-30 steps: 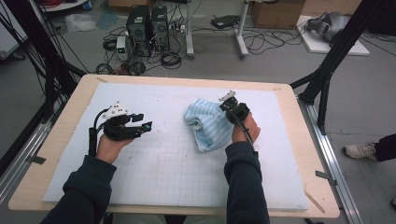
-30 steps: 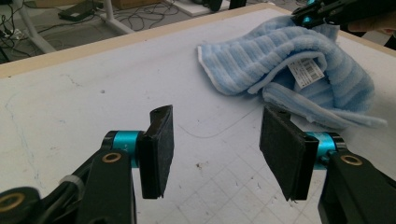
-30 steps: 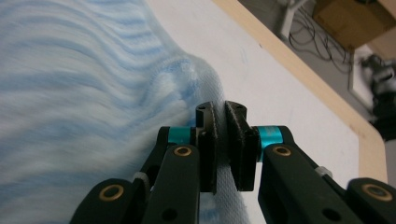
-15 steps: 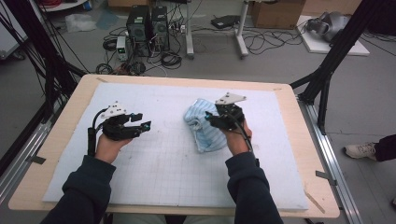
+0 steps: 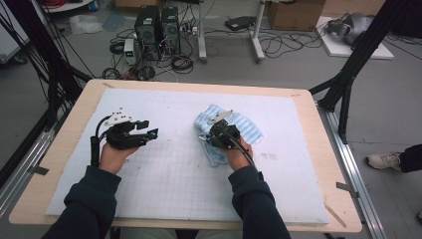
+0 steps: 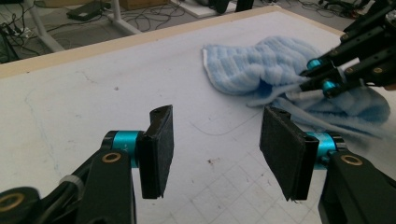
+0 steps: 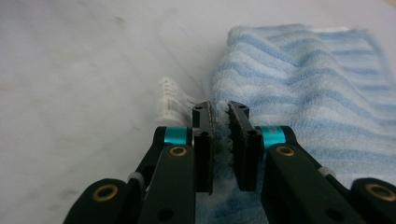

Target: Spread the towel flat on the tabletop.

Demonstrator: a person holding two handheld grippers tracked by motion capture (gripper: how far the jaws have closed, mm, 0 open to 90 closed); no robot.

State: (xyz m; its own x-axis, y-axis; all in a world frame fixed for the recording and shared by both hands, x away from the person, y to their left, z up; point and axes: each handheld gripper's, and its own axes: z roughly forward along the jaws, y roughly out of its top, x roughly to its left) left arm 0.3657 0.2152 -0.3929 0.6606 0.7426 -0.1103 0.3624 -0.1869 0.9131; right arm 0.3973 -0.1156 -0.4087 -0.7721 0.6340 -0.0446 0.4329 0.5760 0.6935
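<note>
Now R tongs [image 7: 220,122] just closed, pinching towel [image 7: 299,93] edge; L tongs [image 6: 215,149] half-open, empty.

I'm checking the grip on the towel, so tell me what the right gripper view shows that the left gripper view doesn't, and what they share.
Right gripper view: the right tongs pinch a fold of the blue striped towel between their pads, having just closed on it, with a white care label lying beside them.

Left gripper view: the left tongs stand open above the gridded mat, nothing between them; the table's wooden edge and floor cables lie beyond.

Both: the towel lying crumpled on the mat, and the right tongs on it.
</note>
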